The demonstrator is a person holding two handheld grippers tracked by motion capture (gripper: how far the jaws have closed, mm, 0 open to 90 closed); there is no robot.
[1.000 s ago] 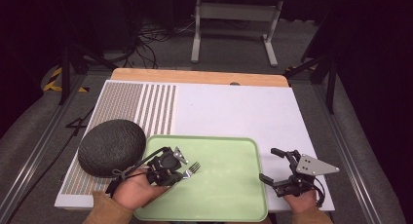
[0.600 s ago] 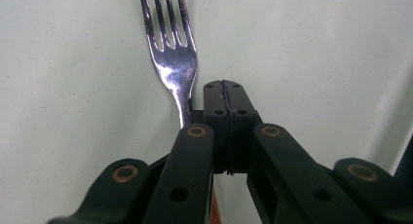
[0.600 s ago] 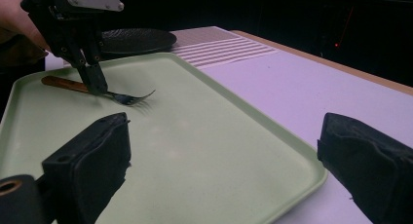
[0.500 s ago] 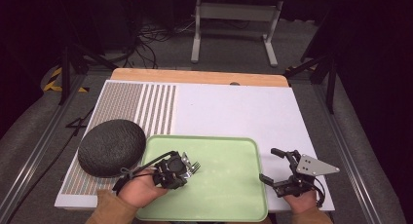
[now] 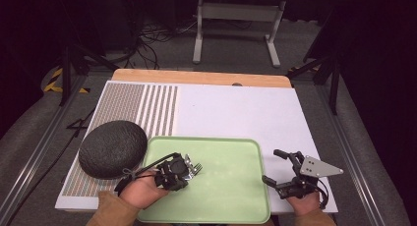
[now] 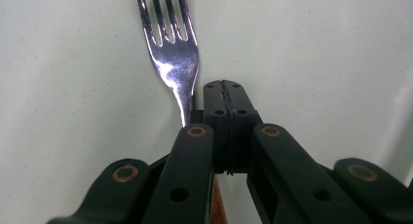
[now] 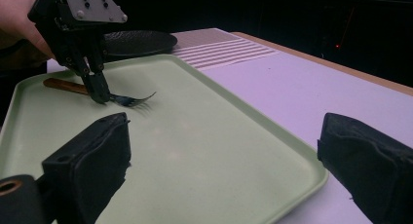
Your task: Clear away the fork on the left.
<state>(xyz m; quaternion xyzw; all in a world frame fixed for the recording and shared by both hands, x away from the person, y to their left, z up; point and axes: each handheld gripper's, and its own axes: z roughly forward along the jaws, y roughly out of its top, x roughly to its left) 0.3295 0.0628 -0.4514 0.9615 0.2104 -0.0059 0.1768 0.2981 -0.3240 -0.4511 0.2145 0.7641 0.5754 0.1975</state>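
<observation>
Left gripper (image 5: pixel 189 171) over the pale green tray (image 5: pixel 236 152), its jaws pressed fully together. In the left gripper view the closed tips (image 6: pixel 225 95) sit just beside the neck of the fork (image 6: pixel 171 48), which passes along their left flank and not between them; whether the tips rest on the metal cannot be told. The fork lies in the near left part of the tray, tines pointing toward the tray's middle, its wooden handle (image 7: pixel 63 85) running back toward the person's left hand (image 5: pixel 140 191). The right gripper view shows the left gripper (image 7: pixel 100 95) standing steeply over the neck, tips down at tray level.

Right gripper (image 5: pixel 281 168) at the tray's right rim, jaws spread wide with nothing between them.

A dark round pad (image 5: pixel 112 148) lies on the white mat (image 5: pixel 236 108), just left of the tray.

Method for the step judged to be in hand, taking up the fork: a closed claw beside the neck can only nudge, so the jaws should spread, straddle the neck or the near end of the handle, and close squarely across it. The tips should come down nearly to the tray floor, since the fork lies flat and thin. Polished steel is likely to slip; the wooden handle probably offers the firmer hold. The lift should be slow and level to keep the tines from swinging.
</observation>
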